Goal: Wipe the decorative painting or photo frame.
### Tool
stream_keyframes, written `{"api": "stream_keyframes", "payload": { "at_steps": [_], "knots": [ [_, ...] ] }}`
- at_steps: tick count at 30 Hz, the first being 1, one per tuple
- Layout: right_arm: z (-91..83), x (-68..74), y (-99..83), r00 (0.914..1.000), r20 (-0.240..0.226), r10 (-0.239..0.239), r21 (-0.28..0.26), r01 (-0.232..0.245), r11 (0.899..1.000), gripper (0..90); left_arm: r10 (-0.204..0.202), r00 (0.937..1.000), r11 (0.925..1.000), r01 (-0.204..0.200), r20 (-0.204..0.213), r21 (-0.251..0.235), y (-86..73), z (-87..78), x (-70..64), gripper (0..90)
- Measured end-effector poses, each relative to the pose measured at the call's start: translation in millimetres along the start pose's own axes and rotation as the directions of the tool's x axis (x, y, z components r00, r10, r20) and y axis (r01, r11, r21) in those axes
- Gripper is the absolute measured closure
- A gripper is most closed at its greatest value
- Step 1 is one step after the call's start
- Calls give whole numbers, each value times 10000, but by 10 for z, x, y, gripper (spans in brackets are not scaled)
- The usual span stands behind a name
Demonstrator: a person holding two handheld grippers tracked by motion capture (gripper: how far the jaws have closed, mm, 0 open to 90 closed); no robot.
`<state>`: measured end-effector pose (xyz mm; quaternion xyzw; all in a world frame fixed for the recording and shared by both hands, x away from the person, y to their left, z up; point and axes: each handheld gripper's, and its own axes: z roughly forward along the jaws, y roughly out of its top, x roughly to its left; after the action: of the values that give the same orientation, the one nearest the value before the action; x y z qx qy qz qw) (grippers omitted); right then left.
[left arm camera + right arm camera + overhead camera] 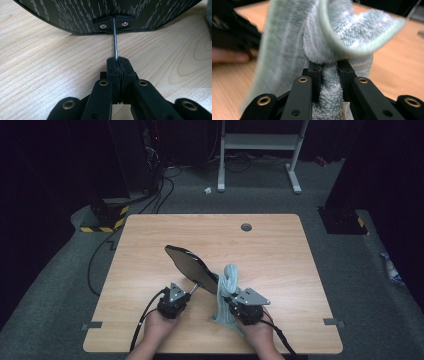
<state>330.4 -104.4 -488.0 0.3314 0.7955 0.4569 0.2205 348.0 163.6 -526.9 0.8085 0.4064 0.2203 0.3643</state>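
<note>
**Pan held, cloth ready to wipe**

The left gripper (117,62) clamps the thin metal handle (114,40) of the dark pan (192,266), just ahead. Beside it, the right gripper (329,72) pinches the grey-green cloth (228,292). Next, probably: press cloth onto pan.

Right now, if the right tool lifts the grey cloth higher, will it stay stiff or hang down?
Probably it hangs: the cloth already droops in folds from the right tool. It looks fluffy and light. The pinched pile should resist slipping.
</note>
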Motion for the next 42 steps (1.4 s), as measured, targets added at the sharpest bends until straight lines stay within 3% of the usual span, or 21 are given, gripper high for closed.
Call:
{"api": "stream_keyframes", "payload": {
  "at_steps": [4,9,12,20,24,28,34,42],
  "knots": [
    [211,-5,-94,9999,-112,47,948,-36,9955,767,95,10000,9999,-95,-25,47,1,-3,-6,887],
    [343,9,-88,9999,-101,-20,1480,35,9890,766,102,9999,9999,-102,-20,58,1,-4,-7,886],
    [329,19,-90,10000,-75,-39,1489,49,9888,765,191,9997,9998,-191,-130,25,1,-3,-14,886],
    [-74,76,20,9999,12,146,296,-147,9995,764,239,9996,9997,-238,-157,33,1,-2,-26,886],
    [-293,115,154,10000,79,1,-564,3,9984,764,269,9994,9996,-268,-201,25,2,2,-44,886],
    [-344,149,265,9998,84,-186,-847,192,9962,764,369,9990,9993,-368,-269,25,5,1,-44,885],
    [-188,132,126,10000,40,43,-348,-42,9994,764,254,9995,9997,-253,-166,37,5,2,-36,885],
    [185,124,-36,9996,-73,280,936,-272,9952,764,164,9998,9999,-163,-144,39,5,3,-33,882]
  ]
}}
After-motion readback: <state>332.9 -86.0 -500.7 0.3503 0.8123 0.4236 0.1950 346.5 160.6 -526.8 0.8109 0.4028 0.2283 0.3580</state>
